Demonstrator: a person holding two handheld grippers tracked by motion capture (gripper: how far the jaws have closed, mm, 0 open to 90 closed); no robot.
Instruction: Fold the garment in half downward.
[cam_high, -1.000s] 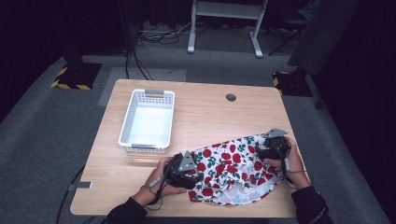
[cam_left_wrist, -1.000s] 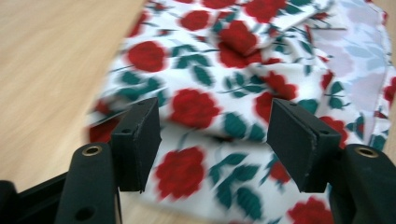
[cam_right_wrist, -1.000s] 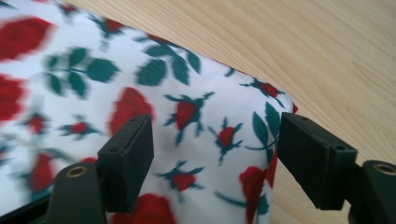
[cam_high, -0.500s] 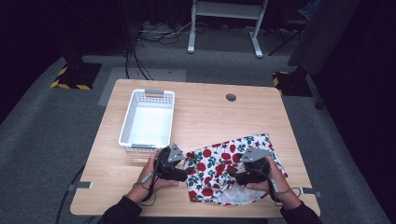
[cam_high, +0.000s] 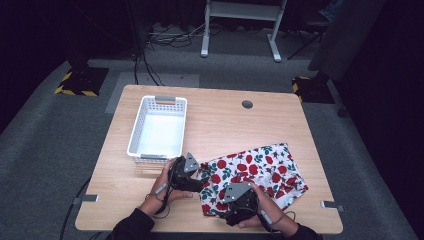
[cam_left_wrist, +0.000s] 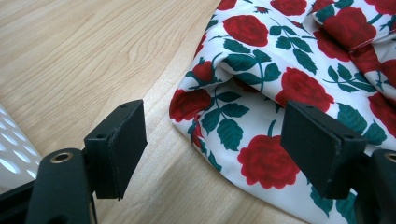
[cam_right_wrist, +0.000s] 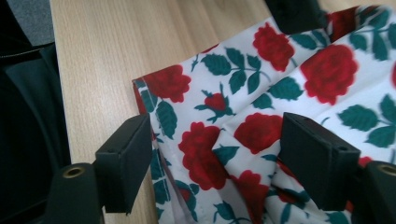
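Two grippers, left gripper (cam_high: 196, 186) jaws just opening, right gripper (cam_high: 235, 212) jaws apart | rose-print cloth (cam_high: 250, 177) right of white basket (cam_high: 156, 131), unheld | step: folding | next: regrip near edge

Two forearms reaching in from the table's near edge, each hand gripping a black two-jaw tool. Left gripper (cam_high: 192, 181) angled rightward, jaws spread wide after just opening, nothing pinched between. Right gripper (cam_high: 239, 200) low and close beside it, jaws likewise parted.
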